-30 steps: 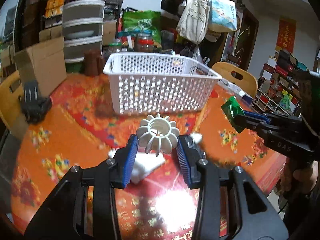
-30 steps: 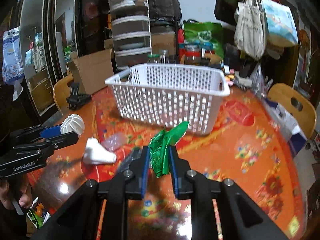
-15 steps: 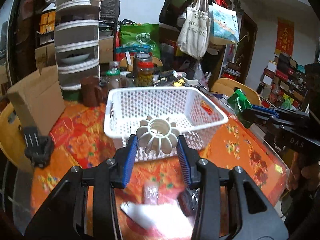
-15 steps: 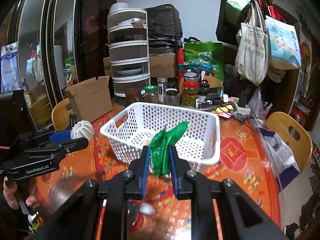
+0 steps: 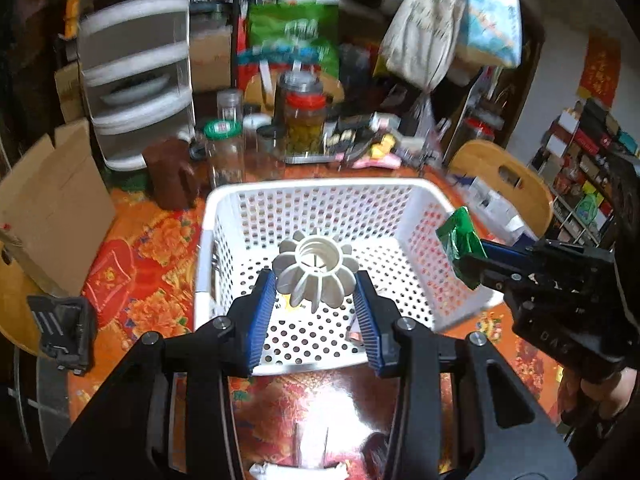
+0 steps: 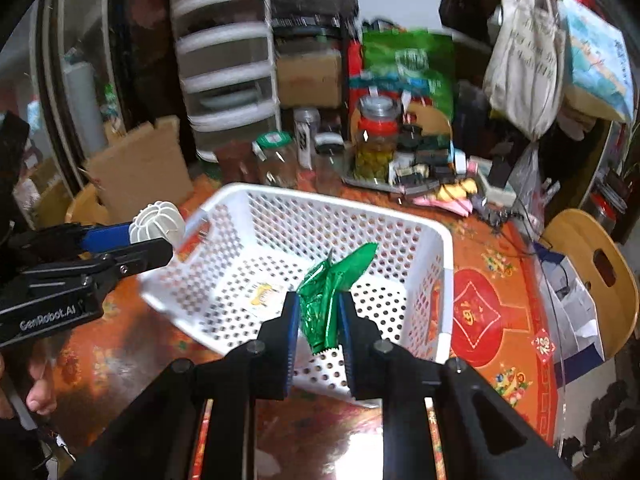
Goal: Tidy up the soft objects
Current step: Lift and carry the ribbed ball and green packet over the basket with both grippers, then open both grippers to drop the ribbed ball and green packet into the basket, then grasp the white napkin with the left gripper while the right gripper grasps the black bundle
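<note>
My left gripper [image 5: 316,292] is shut on a white ribbed soft ball [image 5: 316,270] and holds it above the near part of the white perforated basket [image 5: 320,190]. My right gripper [image 6: 318,320] is shut on a crumpled green foil packet [image 6: 332,284], held over the basket [image 6: 444,240] near its front right. In the left wrist view the right gripper [image 5: 476,256] with the packet [image 5: 458,240] hangs at the basket's right rim. In the right wrist view the left gripper [image 6: 160,236] with the ball [image 6: 158,222] is at the basket's left rim. A small printed item [image 6: 264,294] lies on the basket floor.
Jars [image 5: 302,118], a brown cup [image 5: 170,178], a stacked drawer unit [image 5: 134,60] and a cardboard box [image 5: 52,212] crowd the far side of the red patterned table [image 6: 480,308]. A wooden chair [image 6: 592,264] stands at right. A black clip [image 5: 62,330] lies at left.
Both grippers have risen and moved forward over the basket, tilting down into it, each still gripping its object. The white item on the table has dropped to the bottom edge of view.
</note>
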`<state>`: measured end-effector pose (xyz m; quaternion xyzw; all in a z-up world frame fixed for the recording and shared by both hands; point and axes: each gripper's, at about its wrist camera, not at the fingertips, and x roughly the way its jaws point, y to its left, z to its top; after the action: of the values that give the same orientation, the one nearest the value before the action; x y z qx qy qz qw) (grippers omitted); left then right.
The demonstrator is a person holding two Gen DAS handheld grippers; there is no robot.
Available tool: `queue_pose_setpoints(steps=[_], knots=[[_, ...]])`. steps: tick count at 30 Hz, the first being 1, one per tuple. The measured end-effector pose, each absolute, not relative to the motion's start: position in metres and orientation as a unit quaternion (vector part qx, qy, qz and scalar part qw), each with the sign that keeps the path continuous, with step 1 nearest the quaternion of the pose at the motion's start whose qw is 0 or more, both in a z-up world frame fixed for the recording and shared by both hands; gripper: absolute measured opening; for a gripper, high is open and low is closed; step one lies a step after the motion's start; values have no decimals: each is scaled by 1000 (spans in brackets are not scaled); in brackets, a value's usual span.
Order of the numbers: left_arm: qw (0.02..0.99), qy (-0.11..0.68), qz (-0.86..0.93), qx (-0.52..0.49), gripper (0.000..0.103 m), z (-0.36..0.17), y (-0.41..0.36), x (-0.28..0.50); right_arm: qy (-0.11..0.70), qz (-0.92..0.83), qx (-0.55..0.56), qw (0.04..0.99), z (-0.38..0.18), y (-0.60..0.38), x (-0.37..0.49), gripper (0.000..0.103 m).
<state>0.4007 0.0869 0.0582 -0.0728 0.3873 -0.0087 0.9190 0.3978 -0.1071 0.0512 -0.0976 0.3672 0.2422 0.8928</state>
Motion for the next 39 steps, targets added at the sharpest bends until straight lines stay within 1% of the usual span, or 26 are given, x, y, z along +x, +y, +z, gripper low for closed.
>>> queue_pose_setpoints(steps=[6, 14, 16, 19, 20, 21, 22, 23, 24, 25, 26, 28, 29, 30, 31, 32, 33, 35, 36, 39], knots=[[885, 458, -4, -85, 37, 12, 86, 454, 438, 222, -99, 866, 8, -98, 450, 18], [865, 495, 7, -80, 38, -24, 83, 488, 480, 214, -111, 843, -28, -86, 479, 19], [866, 493, 9, -86, 38, -28, 84, 490, 483, 220, -113, 840, -32, -84, 481, 22], [866, 489, 1, -103, 38, -32, 90, 491, 475, 219, -105, 846, -31, -86, 483, 32], [867, 487, -1, -109, 39, -32, 92, 491, 470, 221, -102, 849, -29, -88, 482, 41], [869, 482, -2, -115, 44, -31, 94, 490, 465, 222, -100, 851, -25, -89, 481, 51], [872, 475, -5, -121, 58, -28, 96, 488, 456, 222, -99, 856, -20, -91, 479, 56], [876, 465, -5, -127, 67, -22, 99, 483, 448, 224, -97, 860, -13, -93, 477, 63], [880, 457, -2, -128, 80, -16, 100, 479, 439, 228, -95, 864, -6, -96, 473, 65], [886, 446, -1, -129, 84, -7, 102, 473, 429, 231, -92, 868, 3, -99, 467, 67], [892, 433, -2, -128, 84, 5, 103, 463, 421, 235, -87, 872, 11, -102, 461, 69], [904, 412, -4, -116, 85, 27, 103, 440, 400, 239, -78, 881, 28, -112, 443, 70], [912, 399, -2, -100, 89, 40, 102, 421, 386, 244, -70, 887, 36, -118, 430, 72], [916, 391, -2, -89, 92, 49, 102, 404, 375, 250, -59, 891, 43, -127, 416, 78], [922, 380, -3, -78, 98, 56, 102, 382, 365, 257, -47, 893, 47, -136, 399, 81], [927, 370, -4, -67, 100, 61, 103, 357, 357, 263, -42, 895, 47, -144, 382, 88], [931, 361, -2, -57, 103, 63, 104, 336, 349, 267, -43, 897, 45, -151, 364, 90], [939, 340, 13, -43, 103, 58, 107, 288, 335, 262, -52, 904, 32, -163, 325, 91], [941, 334, 22, -42, 103, 50, 109, 264, 331, 265, -49, 905, 20, -170, 304, 93], [941, 332, 29, -63, 103, 10, 114, 211, 344, 280, -22, 896, -21, -179, 259, 94]])
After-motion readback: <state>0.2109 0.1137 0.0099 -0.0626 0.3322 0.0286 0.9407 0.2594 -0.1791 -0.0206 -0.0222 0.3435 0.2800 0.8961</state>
